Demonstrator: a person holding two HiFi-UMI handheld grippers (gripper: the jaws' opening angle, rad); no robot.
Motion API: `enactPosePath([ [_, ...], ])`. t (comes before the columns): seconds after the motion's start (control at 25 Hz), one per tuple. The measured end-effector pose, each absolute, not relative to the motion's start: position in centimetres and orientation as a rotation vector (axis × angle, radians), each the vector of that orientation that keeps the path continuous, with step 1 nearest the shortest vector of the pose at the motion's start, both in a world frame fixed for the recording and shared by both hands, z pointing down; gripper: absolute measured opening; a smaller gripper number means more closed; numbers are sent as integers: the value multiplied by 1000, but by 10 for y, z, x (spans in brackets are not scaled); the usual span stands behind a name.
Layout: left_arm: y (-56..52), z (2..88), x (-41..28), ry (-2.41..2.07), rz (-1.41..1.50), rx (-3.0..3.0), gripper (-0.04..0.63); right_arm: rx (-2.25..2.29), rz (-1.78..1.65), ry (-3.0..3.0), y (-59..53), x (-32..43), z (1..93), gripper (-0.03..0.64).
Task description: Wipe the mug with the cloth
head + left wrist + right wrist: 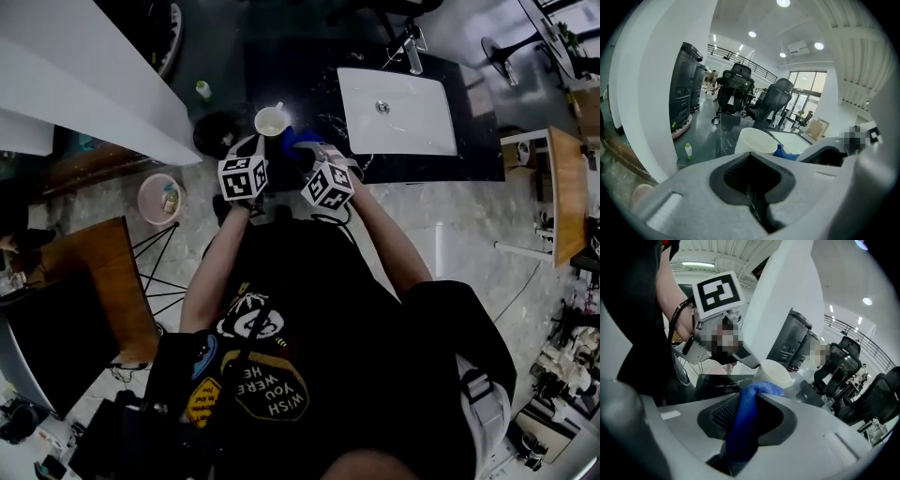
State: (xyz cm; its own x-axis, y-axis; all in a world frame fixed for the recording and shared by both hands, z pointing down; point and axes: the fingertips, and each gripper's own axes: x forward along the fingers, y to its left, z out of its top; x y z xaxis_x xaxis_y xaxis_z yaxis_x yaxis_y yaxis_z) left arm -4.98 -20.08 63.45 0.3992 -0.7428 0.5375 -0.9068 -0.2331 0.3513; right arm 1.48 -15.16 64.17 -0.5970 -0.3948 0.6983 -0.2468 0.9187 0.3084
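Observation:
A white mug [272, 120] stands near the front edge of the black counter [291, 66]; it also shows in the left gripper view [757, 140] and the right gripper view [774, 372]. My right gripper [314, 155] [740, 437] is shut on a blue cloth [740, 423], whose free end [302, 141] lies against the mug's right side. My left gripper [253, 145] [757, 206] sits just in front of the mug on its left. Its jaws are shut with nothing seen between them. Whether it touches the mug is hidden.
A white sink [394, 112] with a faucet [412, 47] fills the counter's right half. A small green-capped bottle [202, 90] and a pink bucket [161, 199] stand on the floor at the left, beside a white wall [84, 84]. Office chairs [736, 89] stand beyond the counter.

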Motion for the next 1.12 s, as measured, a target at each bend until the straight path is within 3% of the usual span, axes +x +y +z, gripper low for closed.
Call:
enactPosePath([
  [0.32, -209, 632, -62, -1427, 300, 2011, 3, 746, -168, -2176, -236, 39, 613, 104],
  [0.68, -210, 631, -50, -1390, 293, 2045, 3, 409, -259, -2247, -139, -5, 644, 104],
  [1.12, -209, 632, -56, -1408, 285, 2020, 3, 787, -94, -2131, -236, 41, 627, 104],
])
